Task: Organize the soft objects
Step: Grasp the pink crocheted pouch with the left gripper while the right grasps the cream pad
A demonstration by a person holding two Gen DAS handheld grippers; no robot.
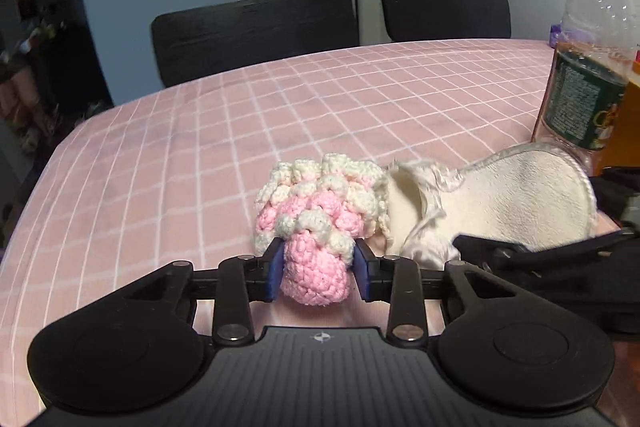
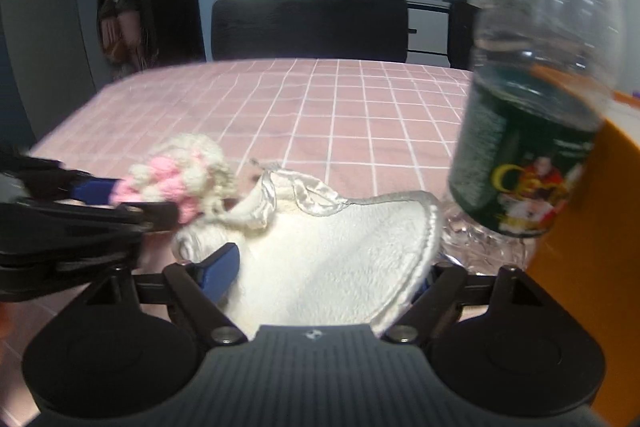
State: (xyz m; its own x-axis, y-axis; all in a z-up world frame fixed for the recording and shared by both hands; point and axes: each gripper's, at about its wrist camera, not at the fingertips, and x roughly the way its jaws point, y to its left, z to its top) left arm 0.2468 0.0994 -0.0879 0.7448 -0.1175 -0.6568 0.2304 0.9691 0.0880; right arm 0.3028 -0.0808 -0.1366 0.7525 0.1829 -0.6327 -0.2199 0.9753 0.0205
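Note:
My left gripper [image 1: 318,269] is shut on the pink stem of a pink and white crocheted toy [image 1: 320,211], held low over the pink checked tablecloth [image 1: 200,147]. The toy's head touches the open mouth of a white fleece pouch [image 1: 492,199] lying to its right. In the right wrist view, my right gripper [image 2: 324,283] is open with the pouch [image 2: 340,259] lying between its fingers. The toy [image 2: 180,179] and the left gripper enter from the left at the pouch's satin-lined mouth.
A clear plastic bottle [image 1: 588,47] with a green label stands right behind the pouch, also close at the right in the right wrist view [image 2: 532,107]. An orange object [image 2: 592,267] stands beside it. Two dark chairs [image 1: 256,27] stand at the table's far edge.

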